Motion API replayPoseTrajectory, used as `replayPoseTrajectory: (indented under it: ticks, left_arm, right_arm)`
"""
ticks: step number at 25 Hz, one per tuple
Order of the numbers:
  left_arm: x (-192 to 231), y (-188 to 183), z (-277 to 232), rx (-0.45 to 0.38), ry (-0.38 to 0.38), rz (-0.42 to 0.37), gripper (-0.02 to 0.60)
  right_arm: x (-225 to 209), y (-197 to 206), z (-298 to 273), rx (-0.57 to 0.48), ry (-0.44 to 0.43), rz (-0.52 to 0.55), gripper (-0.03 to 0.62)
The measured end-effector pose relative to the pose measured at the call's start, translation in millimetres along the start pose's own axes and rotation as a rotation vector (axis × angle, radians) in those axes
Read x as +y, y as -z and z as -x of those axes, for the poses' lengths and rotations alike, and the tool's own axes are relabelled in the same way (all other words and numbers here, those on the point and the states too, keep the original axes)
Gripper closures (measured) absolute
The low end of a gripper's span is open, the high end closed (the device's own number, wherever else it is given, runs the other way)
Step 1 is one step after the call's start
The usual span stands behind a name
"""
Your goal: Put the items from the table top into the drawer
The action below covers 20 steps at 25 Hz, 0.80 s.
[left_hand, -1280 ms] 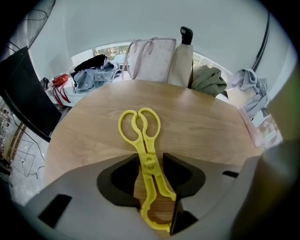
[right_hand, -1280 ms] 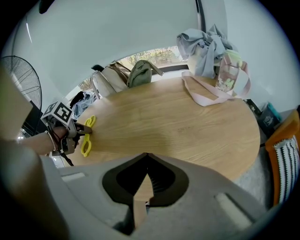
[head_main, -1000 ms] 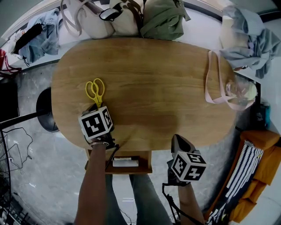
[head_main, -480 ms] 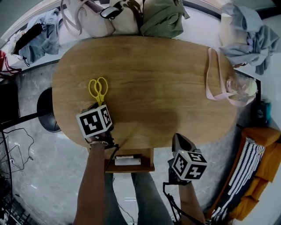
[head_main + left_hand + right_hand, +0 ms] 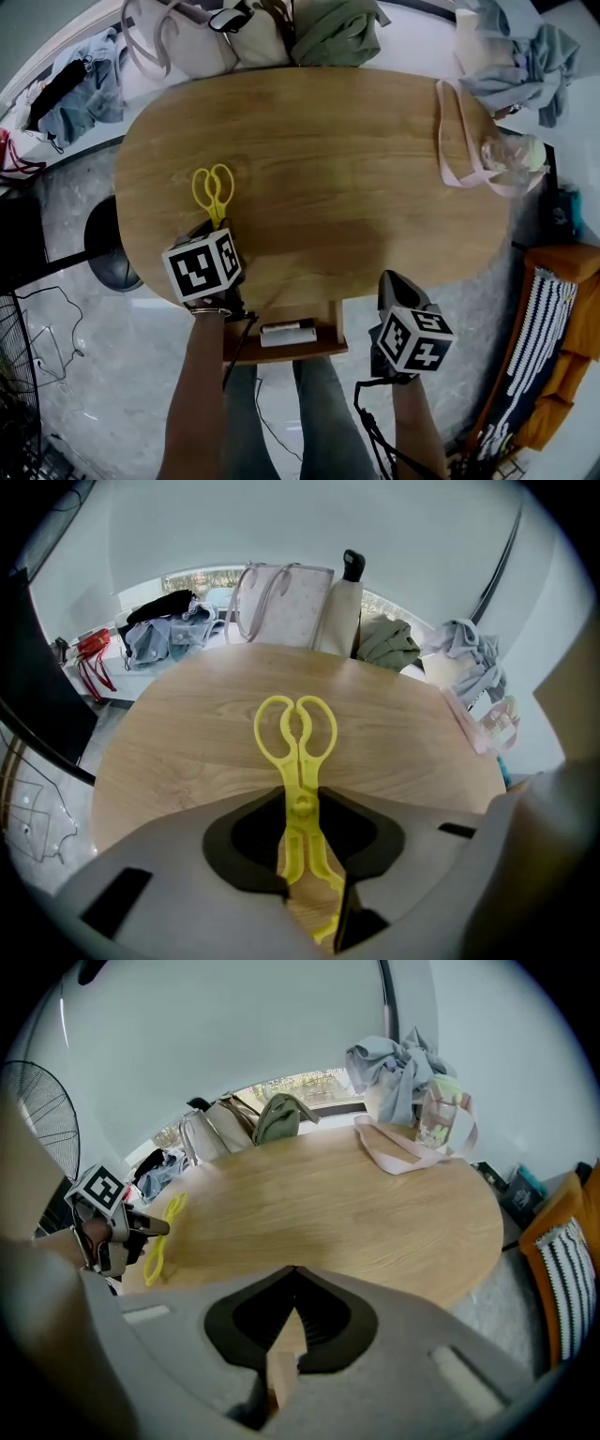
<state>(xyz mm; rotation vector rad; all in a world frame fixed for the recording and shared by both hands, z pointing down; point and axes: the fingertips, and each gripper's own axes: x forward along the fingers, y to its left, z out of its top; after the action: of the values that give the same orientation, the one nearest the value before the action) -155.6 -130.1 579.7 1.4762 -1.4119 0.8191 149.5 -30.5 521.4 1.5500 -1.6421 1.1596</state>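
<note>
An oval wooden tabletop (image 5: 356,187) stands on grey marbled floor, with beige bags (image 5: 187,42) and a green bag (image 5: 333,33) against its far edge and a pink-strapped clear pouch (image 5: 497,159) at its right end. The yellow scissors (image 5: 214,192) lie on the left part of the tabletop, handles pointing away from the person.

The left gripper view shows the left tongs (image 5: 298,799), which have just been closing, pinched on the scissors near the pivot. Only the head view shows the open drawer (image 5: 244,352) under the near edge, holding a white oblong item (image 5: 288,333).

The right tongs (image 5: 295,1274) are pressed together on nothing, poised off the near edge. Their view alone shows a fan (image 5: 37,1101) and the left tongs from the side.
</note>
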Motion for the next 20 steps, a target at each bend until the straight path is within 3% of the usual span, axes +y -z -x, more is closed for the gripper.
replayPoseTrajectory:
  ticks: [8,20]
  left_arm:
    - [5,9,29,-0.024,0.054,-0.081,0.474]
    - [8,43,73,-0.001,0.148,-0.294,0.474]
  right_arm:
    - [11,11,26,-0.061,0.048,-0.03,0.589]
    - [33,60,64,-0.147,0.119,-0.186,0.589]
